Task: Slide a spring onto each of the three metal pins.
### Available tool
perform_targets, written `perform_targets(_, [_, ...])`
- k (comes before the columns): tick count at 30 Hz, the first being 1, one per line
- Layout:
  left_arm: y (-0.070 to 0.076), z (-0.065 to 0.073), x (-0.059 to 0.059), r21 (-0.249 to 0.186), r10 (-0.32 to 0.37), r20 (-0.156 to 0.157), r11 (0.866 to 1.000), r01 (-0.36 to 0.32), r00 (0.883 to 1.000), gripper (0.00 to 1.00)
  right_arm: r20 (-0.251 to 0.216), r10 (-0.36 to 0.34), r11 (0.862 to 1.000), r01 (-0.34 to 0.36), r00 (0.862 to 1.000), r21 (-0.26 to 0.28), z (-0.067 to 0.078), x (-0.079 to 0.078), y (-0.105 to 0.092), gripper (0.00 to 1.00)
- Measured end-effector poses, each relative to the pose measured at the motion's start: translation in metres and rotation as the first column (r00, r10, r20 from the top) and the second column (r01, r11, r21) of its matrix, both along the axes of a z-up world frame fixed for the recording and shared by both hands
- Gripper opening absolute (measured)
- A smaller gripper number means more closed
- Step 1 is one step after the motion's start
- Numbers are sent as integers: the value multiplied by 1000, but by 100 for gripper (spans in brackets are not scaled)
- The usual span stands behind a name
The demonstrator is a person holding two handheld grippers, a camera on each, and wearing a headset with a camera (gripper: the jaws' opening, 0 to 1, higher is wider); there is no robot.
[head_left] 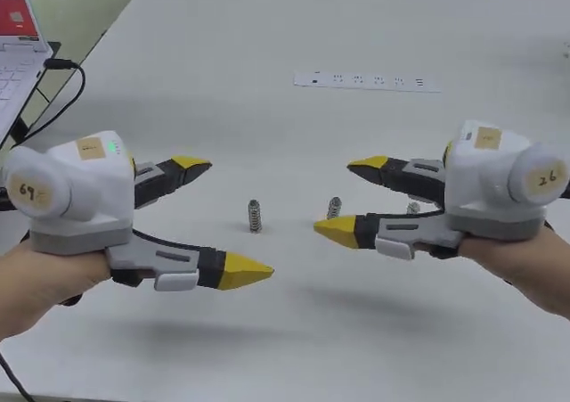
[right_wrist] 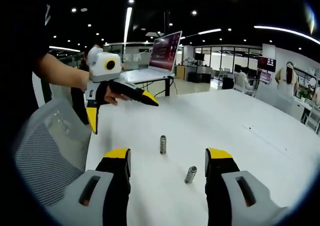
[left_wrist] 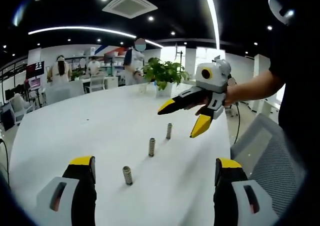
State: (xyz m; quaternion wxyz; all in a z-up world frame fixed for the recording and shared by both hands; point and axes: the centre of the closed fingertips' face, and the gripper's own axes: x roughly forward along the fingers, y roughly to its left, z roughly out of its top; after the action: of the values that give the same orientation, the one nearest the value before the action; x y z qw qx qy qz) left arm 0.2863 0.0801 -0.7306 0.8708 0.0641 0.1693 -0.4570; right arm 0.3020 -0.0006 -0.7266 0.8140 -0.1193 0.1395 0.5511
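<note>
Seemingly, little is left to be done: three springs are counted, stood upright in a row at the middle of the white table. Each is judged already seated on its pin, though no pin can be made out separately. The row is flanked by two grippers, the left gripper and the right gripper, both held spread wide and empty.
</note>
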Motion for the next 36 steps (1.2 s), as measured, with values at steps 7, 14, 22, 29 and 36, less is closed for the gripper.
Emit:
perform_targets(7, [0,1,0,-13,15,1,1000,-15,1000,97,-12,-60,997,60,998,57,6,3,-24,80])
perform_targets(14, [3,4,-4,-39,39,9,998,-38,999,98,-43,-112,992,114,993,62,-8,-3,-58,93])
perform_targets(22, [13,4,-7,-63,78,17,995,-77,997,98,-69,-188,975,195,980,110,-6,-2,-86,98])
perform_targets(29, [14,3,-12,-73,89,14,994,-88,996,98,-80,-201,971,210,976,118,-8,-4,-90,99])
perform_targets(36, [19,1,-15,-79,103,5,992,-102,995,98,-97,-216,966,227,972,123,-18,-10,-99,99])
